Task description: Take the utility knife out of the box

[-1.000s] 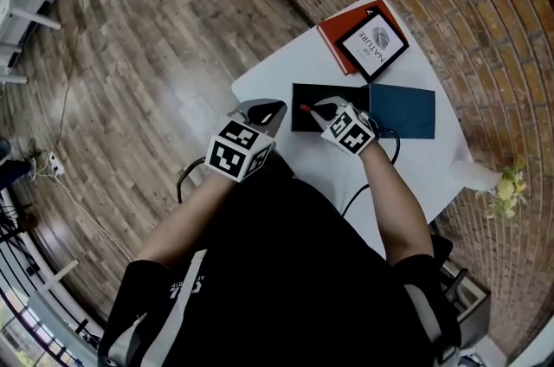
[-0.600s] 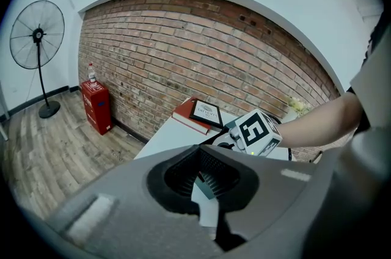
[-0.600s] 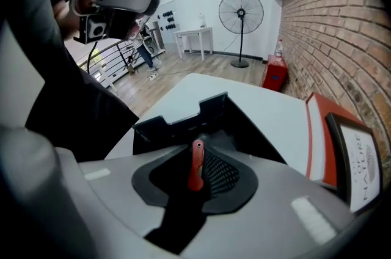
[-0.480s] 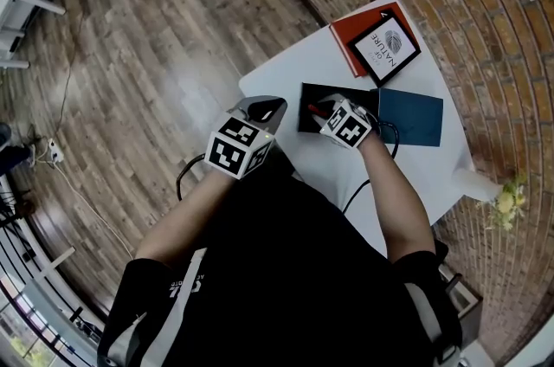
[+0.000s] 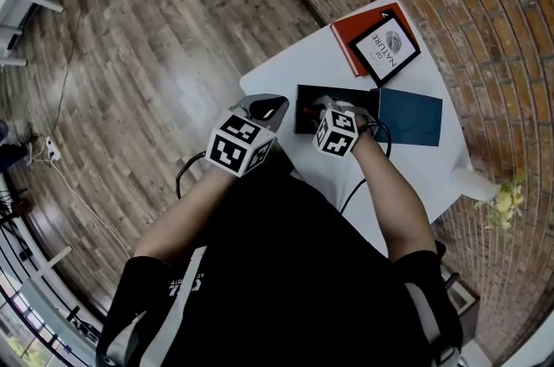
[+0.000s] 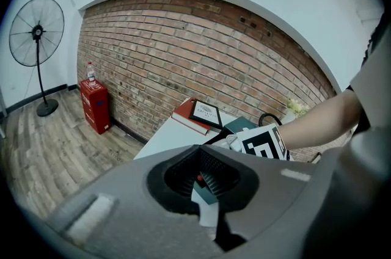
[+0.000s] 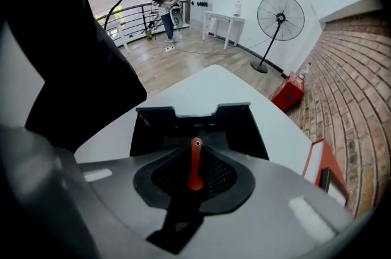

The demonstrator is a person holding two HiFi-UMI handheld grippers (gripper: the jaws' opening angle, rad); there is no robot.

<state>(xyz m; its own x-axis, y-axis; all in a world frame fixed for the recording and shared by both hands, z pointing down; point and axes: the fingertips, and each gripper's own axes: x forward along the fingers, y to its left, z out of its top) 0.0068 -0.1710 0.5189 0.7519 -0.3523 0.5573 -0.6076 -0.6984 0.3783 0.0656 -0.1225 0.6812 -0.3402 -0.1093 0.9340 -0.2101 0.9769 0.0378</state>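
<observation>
With the right tool point(image 5: 317, 109), reaches steeply down into the shallow open black box point(image 7: 194, 110) on the white tabletop point(image 5: 281, 71), to get at the slim red-handled utility knife point(image 7: 195, 167) lying low inside, reachable only from above. Has just been closing the jaws and now seems to clamp the knife's sides, leaving its holed end poking past the tips, not yet lifted clear. Holds the left tool point(image 5: 262, 108) by the tabletop's near edge, jaws slightly apart and empty, presumably out of the way.
</observation>
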